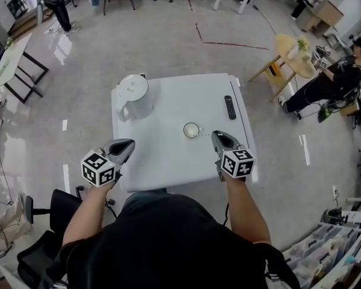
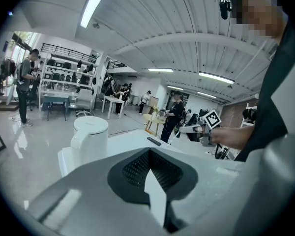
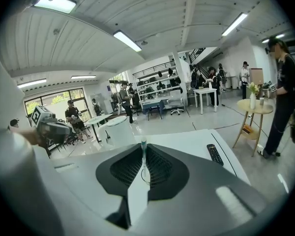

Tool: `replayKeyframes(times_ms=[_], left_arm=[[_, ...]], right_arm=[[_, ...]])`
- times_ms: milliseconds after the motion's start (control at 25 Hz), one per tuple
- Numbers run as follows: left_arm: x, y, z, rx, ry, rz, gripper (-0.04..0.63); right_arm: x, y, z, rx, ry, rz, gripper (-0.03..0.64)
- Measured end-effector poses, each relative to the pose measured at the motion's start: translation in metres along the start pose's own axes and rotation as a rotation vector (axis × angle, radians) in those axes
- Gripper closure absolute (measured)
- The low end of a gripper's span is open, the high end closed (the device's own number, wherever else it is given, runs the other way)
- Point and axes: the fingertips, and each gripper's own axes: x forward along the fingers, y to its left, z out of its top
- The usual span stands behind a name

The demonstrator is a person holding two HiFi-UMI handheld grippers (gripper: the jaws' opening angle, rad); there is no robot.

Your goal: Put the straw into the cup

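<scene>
The thin clear straw [image 3: 143,149] pinched in the closed right hand-held gripper [image 3: 143,156] could topple the small round pale cup [image 1: 191,130], unsteadied while the left hand-held gripper [image 2: 150,154] hangs closed, empty.

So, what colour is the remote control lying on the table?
Black. The slim rectangular remote control shows best in the head view.

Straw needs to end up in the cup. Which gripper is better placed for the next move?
Right. The right gripper has its fingers closed on the straw, upright at their tips, with the cup just ahead-left on the table. The left gripper is shut, empty, farther from the cup.
</scene>
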Motion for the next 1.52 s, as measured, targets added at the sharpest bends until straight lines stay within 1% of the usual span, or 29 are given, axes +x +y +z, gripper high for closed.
replayKeyframes(times_ms=[440,960,1520], left_arm=[[0.006,0.018,-0.007,-0.030,0.023,0.007,0.595],[0.017,0.041,-0.015,-0.064,0.047,0.017,0.595],[0.031,0.052,-0.026,-0.090,0.076,0.007,0.595]], right_arm=[[0.028,-0.013,-0.017,0.013,0.059,-0.012,0.563],[0.066,-0.021,-0.046,0.034,0.134,-0.004,0.563],[0.092,-0.029,-0.073,0.047,0.199,-0.002,0.563]])
